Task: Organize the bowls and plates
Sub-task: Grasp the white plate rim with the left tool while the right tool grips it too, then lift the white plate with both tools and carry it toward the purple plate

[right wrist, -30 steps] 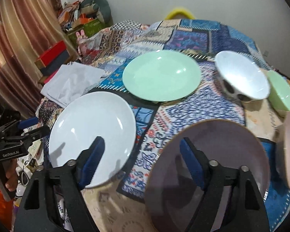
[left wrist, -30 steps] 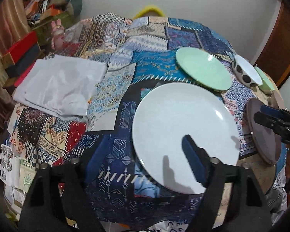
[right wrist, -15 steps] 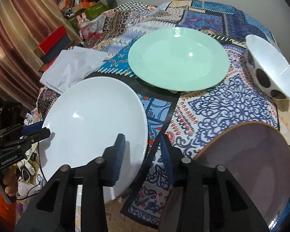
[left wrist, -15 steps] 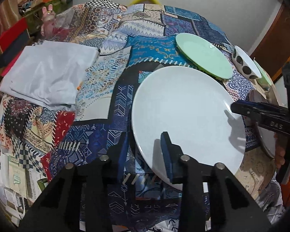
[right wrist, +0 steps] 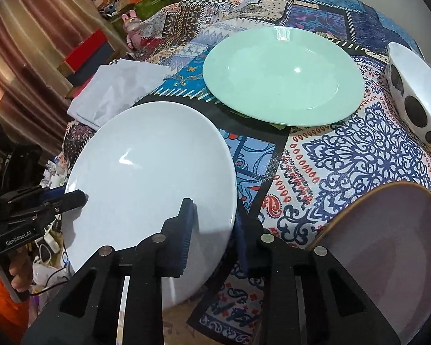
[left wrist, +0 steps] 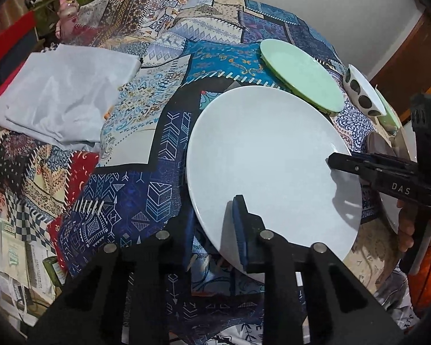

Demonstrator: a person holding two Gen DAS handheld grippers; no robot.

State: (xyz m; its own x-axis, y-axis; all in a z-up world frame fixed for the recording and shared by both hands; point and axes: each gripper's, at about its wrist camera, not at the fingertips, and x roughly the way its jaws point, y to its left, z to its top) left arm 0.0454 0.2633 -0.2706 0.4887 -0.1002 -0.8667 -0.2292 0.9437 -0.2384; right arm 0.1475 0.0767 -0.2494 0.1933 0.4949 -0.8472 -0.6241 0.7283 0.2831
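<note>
A large white plate (left wrist: 267, 158) is held off the patchwork table by both grippers. My left gripper (left wrist: 215, 230) is shut on its near rim. My right gripper (right wrist: 212, 230) is shut on the opposite rim of the white plate (right wrist: 152, 178); it also shows in the left wrist view (left wrist: 342, 162). A mint green plate (right wrist: 281, 74) lies on the cloth beyond it, also seen in the left wrist view (left wrist: 301, 74). A white bowl with black dots (right wrist: 416, 95) stands at the right. A mauve plate (right wrist: 388, 247) lies at the near right.
A folded grey cloth (left wrist: 63, 95) lies on the left of the table. A pale green bowl (left wrist: 388, 115) sits behind the dotted bowl (left wrist: 362, 92). Boxes and clutter (right wrist: 86, 54) stand beyond the table's left edge, with curtains at the far left.
Both grippers have closed on the white plate's opposite rims and lifted it. The right gripper has moved left from over the mauve plate to the white plate.
</note>
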